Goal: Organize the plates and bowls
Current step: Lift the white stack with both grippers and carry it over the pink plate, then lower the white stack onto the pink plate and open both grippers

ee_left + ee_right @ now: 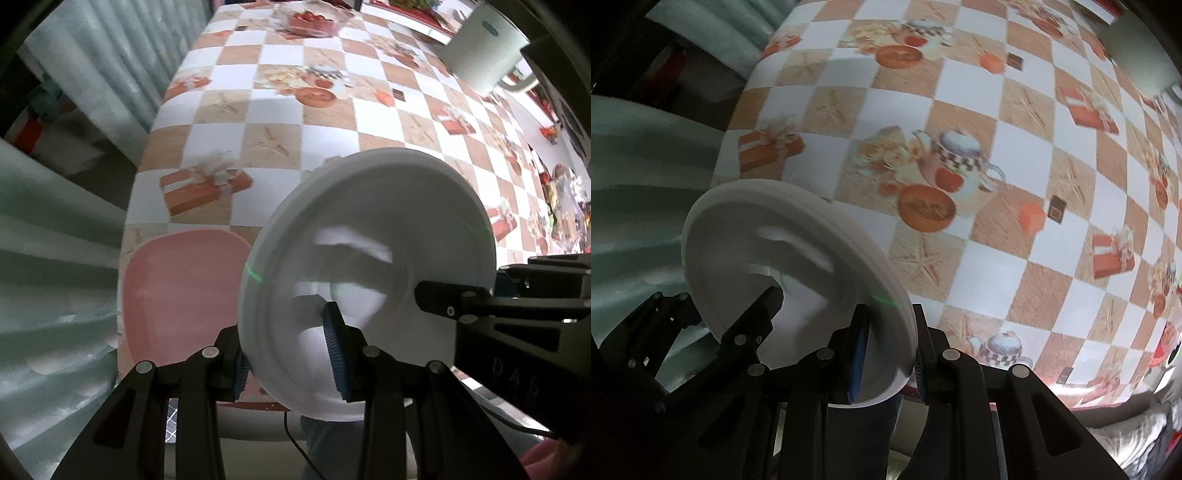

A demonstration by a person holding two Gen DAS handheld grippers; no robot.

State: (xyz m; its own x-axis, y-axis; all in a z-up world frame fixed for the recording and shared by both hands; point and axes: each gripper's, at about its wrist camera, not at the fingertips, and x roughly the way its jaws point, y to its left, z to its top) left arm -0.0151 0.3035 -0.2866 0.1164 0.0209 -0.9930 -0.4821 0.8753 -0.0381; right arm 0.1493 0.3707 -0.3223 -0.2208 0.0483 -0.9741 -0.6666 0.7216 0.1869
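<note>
Your left gripper (288,354) pinches the near rim of the white plate (369,266), one blue pad on its face, the other behind it. Your right gripper (888,354) pinches the same plate (783,258) farther along the rim, pads on either side. The plate is tilted steeply, almost on edge, held above the tabletop's near edge, its face blurred.

At far left a pale green corrugated wall (55,240) runs alongside the table. A pink plate (181,288) lies flat at the near left corner of the tabletop, just beside the white one. The checked oilcloth (960,110) of white and tan squares, printed with gift boxes, teapots and starfish, covers the tabletop. A clear dish of tomatoes (312,20) sits near the far edge. A white pot (484,44) stands toward the far right corner.
</note>
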